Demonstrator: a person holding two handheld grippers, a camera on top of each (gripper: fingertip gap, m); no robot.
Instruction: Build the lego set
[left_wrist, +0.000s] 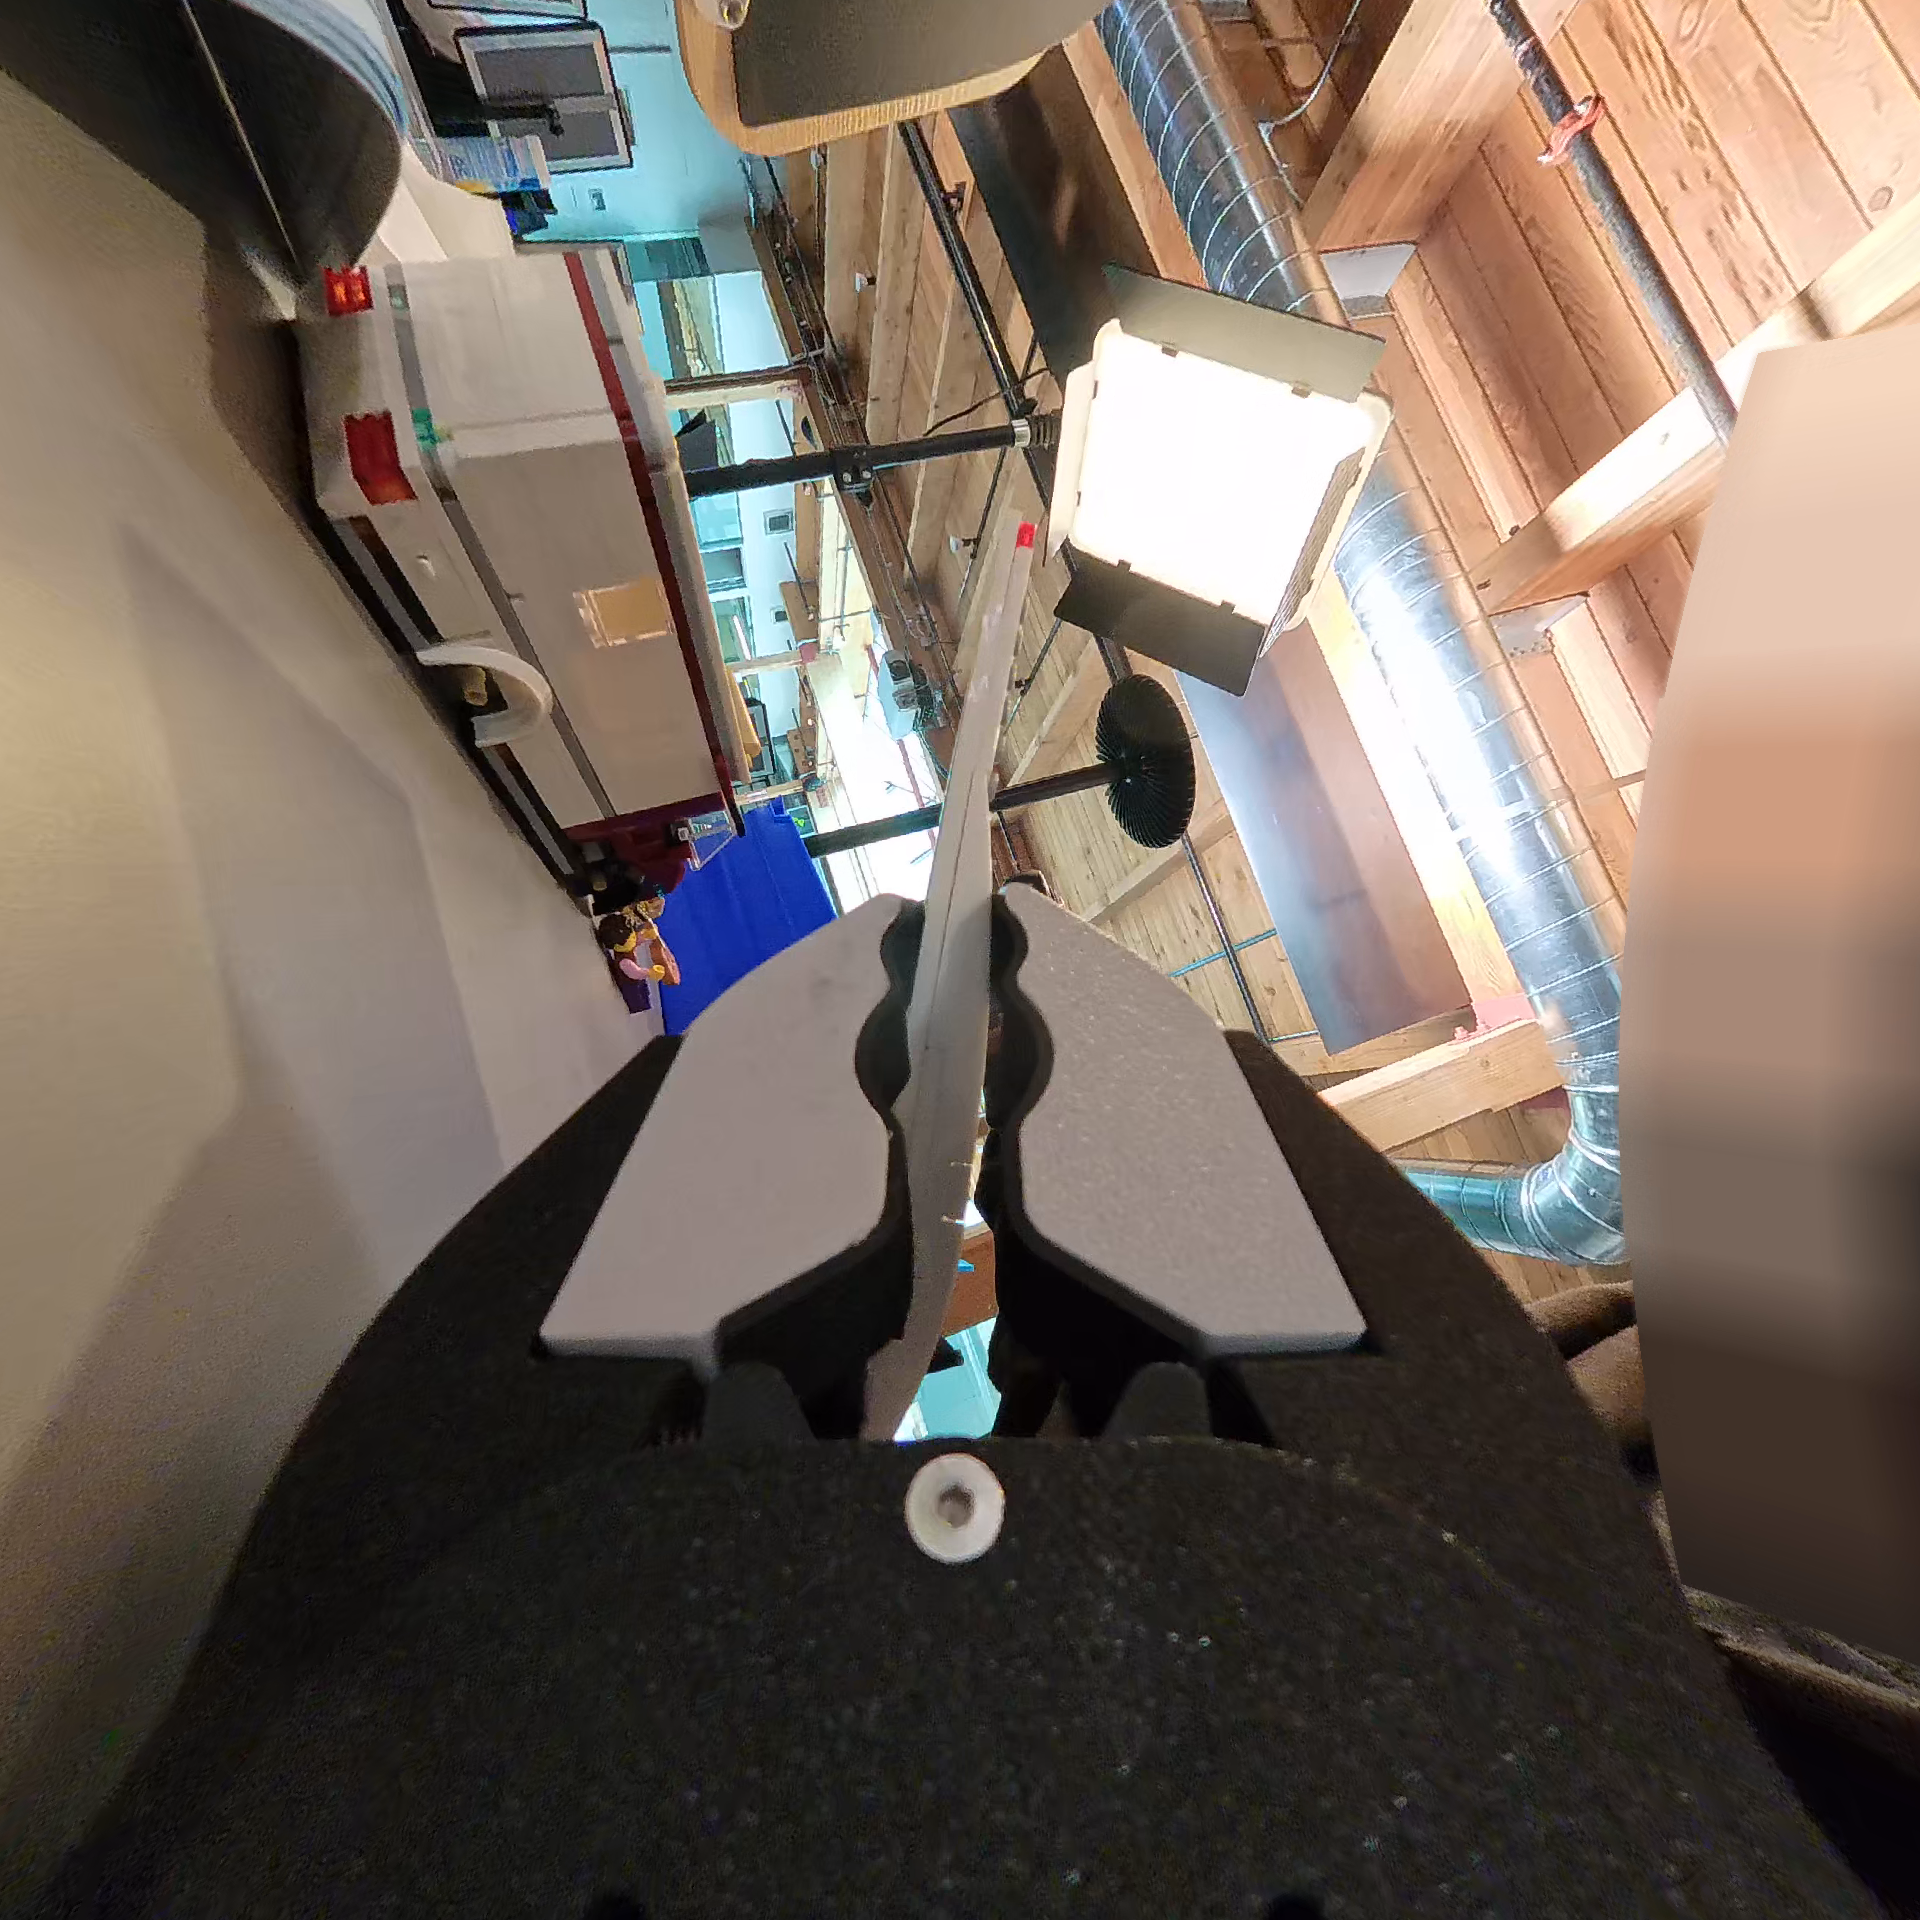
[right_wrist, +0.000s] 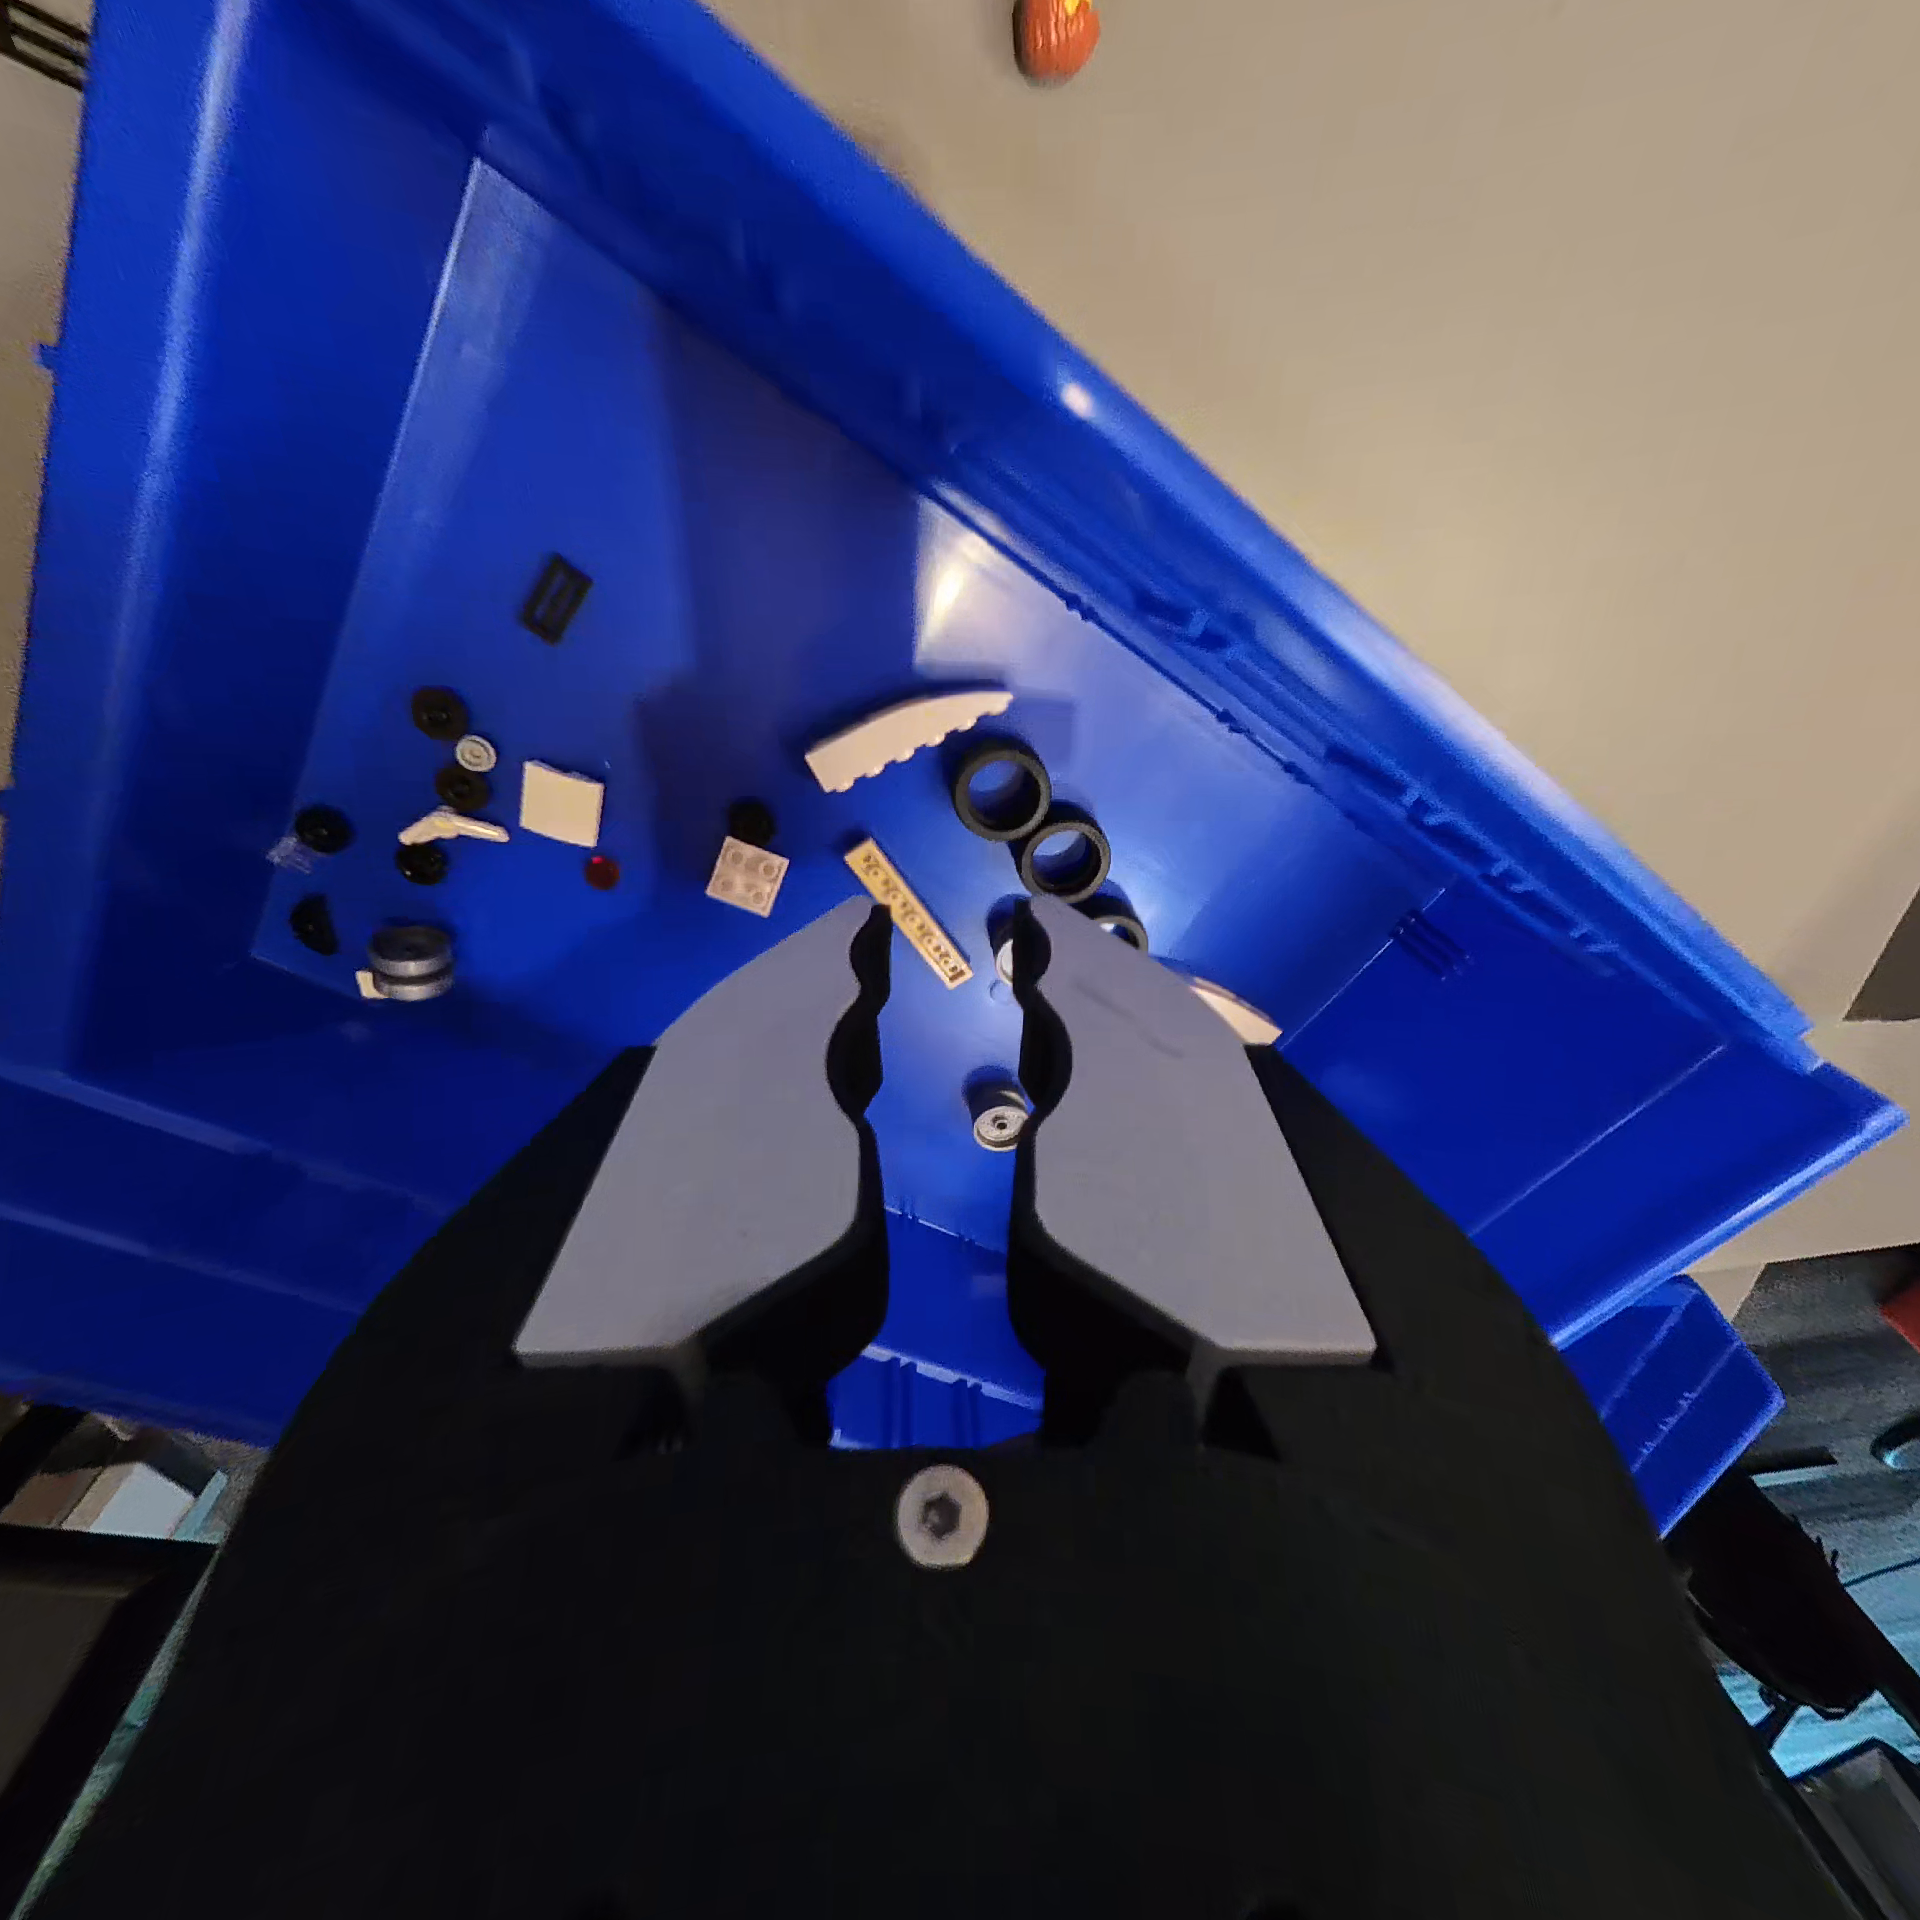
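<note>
Left gripper (left_wrist: 954, 914) is clamped on a thin white plate assembly (left_wrist: 971, 821), raised off the surface. Right gripper (right_wrist: 951, 920) is held empty, jaws apart, over a blue bin (right_wrist: 1226, 1049), nearest a tan plate (right_wrist: 906, 927) and black tyres (right_wrist: 1003, 788).

bin (right_wrist: 312, 416): glossy blue plastic, smooth, bright glints beyond the fingers
tyres (right_wrist: 1003, 790): matt black rubber look, just past the right fingertips
curved brick (right_wrist: 894, 732): smooth white plastic
strip (left_wrist: 961, 997): matt white plastic, smooth, pinched between the left fingers (left_wrist: 748, 1132)
fingers: pale grey faces, finely grained, matt; black wavy pads
gripper body (left_wrist: 935, 1714): rough, speckled black
ceiling (left_wrist: 1558, 260): bare knotty wood planks
duct (left_wrist: 1455, 727): shiny ribbed metal
table (right_wrist: 1455, 312): matt beige
</note>
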